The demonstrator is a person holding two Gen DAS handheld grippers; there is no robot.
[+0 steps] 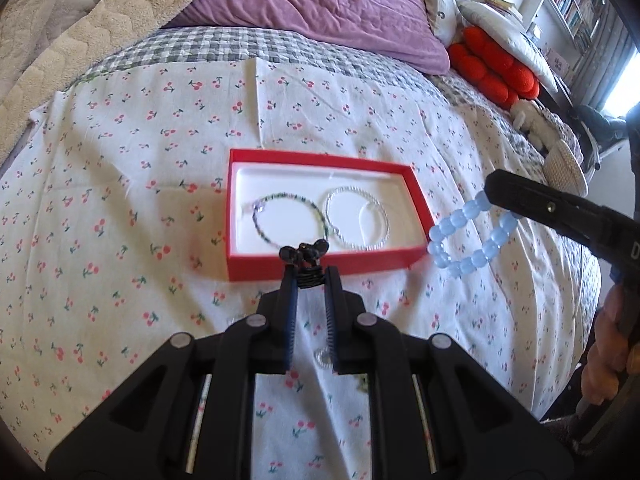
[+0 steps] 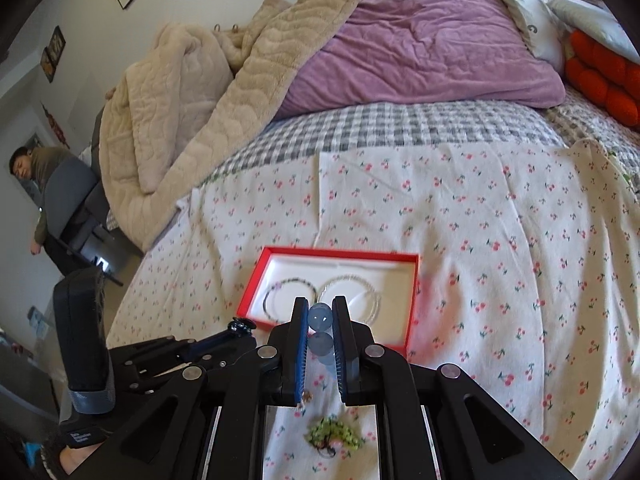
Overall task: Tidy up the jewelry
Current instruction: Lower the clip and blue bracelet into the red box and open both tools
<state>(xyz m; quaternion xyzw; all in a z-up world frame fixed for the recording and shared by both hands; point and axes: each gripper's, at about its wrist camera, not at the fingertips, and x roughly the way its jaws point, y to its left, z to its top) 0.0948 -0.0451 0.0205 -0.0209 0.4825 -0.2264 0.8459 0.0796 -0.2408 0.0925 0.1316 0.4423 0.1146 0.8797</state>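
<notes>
One red box [image 1: 320, 268] sits mid-frame in the left wrist view, with two bracelets inside: one dark beaded bracelet [image 1: 280, 216] and one clear beaded bracelet [image 1: 352, 216]. One blue bead bracelet [image 1: 464, 236] hangs at right, one black hair tie [image 1: 306, 254] shows at centre. One green beaded piece [image 2: 334, 434] lies low in the right wrist view.

Cherry-print sheet [image 1: 120, 160] over grey checked quilt [image 2: 400, 120]; purple pillow [image 2: 420, 48], beige fleece blanket [image 2: 180, 112], red knotted cushion [image 1: 492, 68]; possibly bookshelf [image 1: 572, 0] behind.
</notes>
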